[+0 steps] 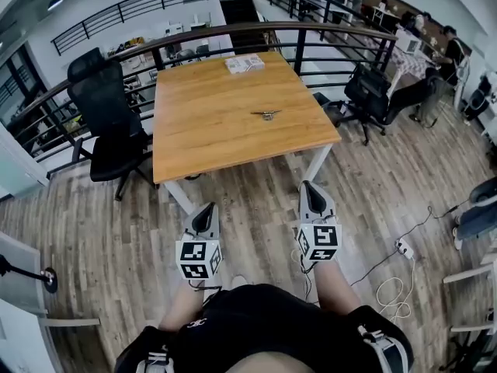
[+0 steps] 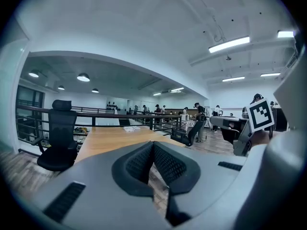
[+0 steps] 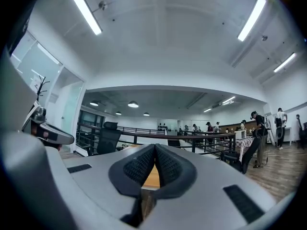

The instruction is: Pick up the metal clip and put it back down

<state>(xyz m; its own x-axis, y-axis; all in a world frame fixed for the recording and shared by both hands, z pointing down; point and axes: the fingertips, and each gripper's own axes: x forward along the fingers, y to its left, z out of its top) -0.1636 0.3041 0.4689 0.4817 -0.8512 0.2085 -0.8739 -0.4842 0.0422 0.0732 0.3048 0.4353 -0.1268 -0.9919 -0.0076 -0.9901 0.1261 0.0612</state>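
The wooden table (image 1: 194, 130) stands in front of the person, with bare wood floor (image 1: 256, 208) between them and its near edge. The one metal clip (image 1: 266, 115) lies flat on the table, a bit right of the middle and closer to the right edge. Its long side runs left to right, almost in line with the near edge. Around it the table top is bare. One white packet (image 1: 245, 64) sits by the far edge, well apart from the clip. Two black office chairs stand by the table, one on the left (image 1: 109, 119) and one on the right (image 1: 369, 92). A black railing (image 1: 233, 31) runs behind. The left gripper (image 1: 205, 207) and right gripper (image 1: 310, 185) are held over the floor, short of the table. Both have their jaws pressed together with nothing between them.
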